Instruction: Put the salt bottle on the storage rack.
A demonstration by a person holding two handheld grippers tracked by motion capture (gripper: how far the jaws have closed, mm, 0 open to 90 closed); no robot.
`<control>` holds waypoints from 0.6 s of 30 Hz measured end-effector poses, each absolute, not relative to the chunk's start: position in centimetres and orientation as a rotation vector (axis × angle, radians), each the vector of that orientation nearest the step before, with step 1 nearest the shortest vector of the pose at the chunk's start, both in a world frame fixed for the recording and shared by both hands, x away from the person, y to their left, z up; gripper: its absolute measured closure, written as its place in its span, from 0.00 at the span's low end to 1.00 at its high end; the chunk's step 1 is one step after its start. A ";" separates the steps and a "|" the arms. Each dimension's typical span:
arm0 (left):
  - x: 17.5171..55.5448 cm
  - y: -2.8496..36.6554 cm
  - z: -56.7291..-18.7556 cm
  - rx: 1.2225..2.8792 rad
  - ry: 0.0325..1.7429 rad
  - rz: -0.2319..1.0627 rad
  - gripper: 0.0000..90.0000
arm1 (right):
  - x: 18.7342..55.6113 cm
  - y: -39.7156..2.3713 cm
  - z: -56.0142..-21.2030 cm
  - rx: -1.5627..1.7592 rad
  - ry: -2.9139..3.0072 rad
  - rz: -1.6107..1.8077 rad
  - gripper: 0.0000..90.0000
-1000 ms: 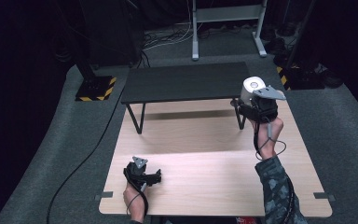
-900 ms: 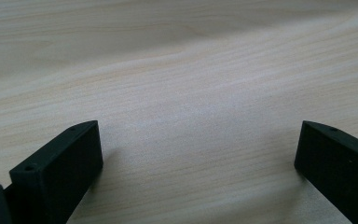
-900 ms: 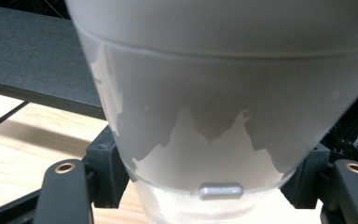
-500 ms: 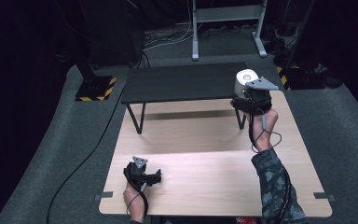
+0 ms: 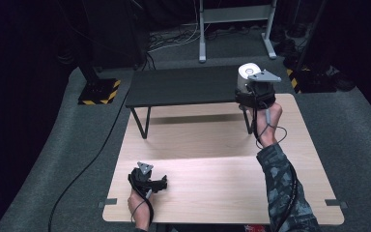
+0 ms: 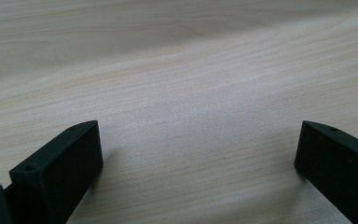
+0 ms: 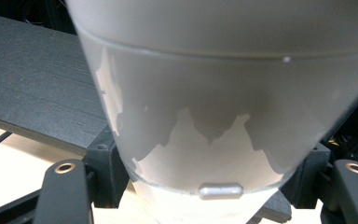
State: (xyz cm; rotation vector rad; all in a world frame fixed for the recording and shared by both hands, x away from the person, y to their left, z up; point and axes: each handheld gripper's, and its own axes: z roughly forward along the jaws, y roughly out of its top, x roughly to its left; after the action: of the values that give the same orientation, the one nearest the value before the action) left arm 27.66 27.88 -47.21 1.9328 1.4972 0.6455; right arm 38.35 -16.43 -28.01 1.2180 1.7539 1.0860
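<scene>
now that the right gripper (image 5: 249,83) has carried the cup (image 5: 245,76) over the shelf (image 5: 183,86), jaws clamping it, setting down looks next. left gripper (image 5: 160,182) rests on the desk (image 5: 212,159), jaws wide, empty.

Bright light on the table (image 5: 212,193), dark surroundings, close cup (image 7: 223,116) blurred.

One cup (image 5: 246,76). One black shelf (image 5: 183,86). One wooden bench (image 5: 212,164). Two grippers: left gripper (image 5: 157,183), right gripper (image 5: 249,92). Two hazard-striped bases on floor (image 5: 96,92).
</scene>
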 end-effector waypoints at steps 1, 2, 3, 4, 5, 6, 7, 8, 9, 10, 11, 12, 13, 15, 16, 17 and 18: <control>27.7 27.9 -47.2 1.933 1.497 0.645 0.00 | 38.5 -16.3 -27.9 1.220 1.755 1.086 0.33; 27.7 27.9 -47.2 1.933 1.497 0.645 0.00 | 38.8 -16.1 -27.8 1.220 1.762 1.087 0.33; 27.7 27.9 -47.2 1.933 1.497 0.645 0.00 | 38.8 -16.1 -27.8 1.220 1.762 1.087 0.33; 27.7 27.9 -47.2 1.933 1.497 0.645 0.00 | 39.0 -15.9 -27.8 1.220 1.767 1.089 0.33; 27.7 27.9 -47.2 1.933 1.497 0.645 0.00 | 39.0 -15.9 -27.8 1.220 1.767 1.089 0.33; 27.7 27.9 -47.2 1.933 1.497 0.645 0.00 | 39.2 -15.8 -27.7 1.221 1.772 1.091 0.33; 27.7 27.9 -47.2 1.933 1.497 0.645 0.00 | 39.4 -15.7 -27.6 1.221 1.775 1.091 0.33; 27.7 27.9 -47.2 1.933 1.496 0.645 0.00 | 39.5 -15.6 -27.6 1.221 1.777 1.092 0.33; 27.7 27.9 -47.2 1.933 1.496 0.645 0.00 | 39.7 -15.4 -27.5 1.221 1.780 1.091 0.33; 27.7 27.9 -47.2 1.934 1.496 0.645 0.00 | 39.8 -15.3 -27.5 1.221 1.783 1.091 0.33; 27.7 27.9 -47.2 1.935 1.495 0.644 0.00 | 40.0 -15.2 -27.5 1.219 1.786 1.091 0.33; 27.7 27.9 -47.2 1.935 1.495 0.644 0.00 | 40.0 -15.2 -27.5 1.219 1.786 1.091 0.33; 27.7 27.9 -47.2 1.935 1.495 0.644 0.00 | 40.2 -15.0 -27.4 1.222 1.791 1.092 0.33; 27.7 27.9 -47.2 1.935 1.495 0.644 0.00 | 40.4 -14.9 -27.3 1.223 1.797 1.092 0.33; 27.7 27.9 -47.2 1.935 1.495 0.643 0.00 | 40.6 -14.7 -27.3 1.222 1.800 1.092 0.33; 27.7 27.9 -47.2 1.936 1.494 0.643 0.00 | 40.7 -14.6 -27.2 1.223 1.803 1.093 0.33; 27.7 27.9 -47.2 1.936 1.494 0.643 0.00 | 40.9 -14.5 -27.2 1.223 1.805 1.095 0.33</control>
State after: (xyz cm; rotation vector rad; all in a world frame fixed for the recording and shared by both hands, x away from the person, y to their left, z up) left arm 27.67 27.91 -47.19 1.9358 1.4942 0.6430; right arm 40.85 -14.52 -27.19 1.2231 1.8051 1.0950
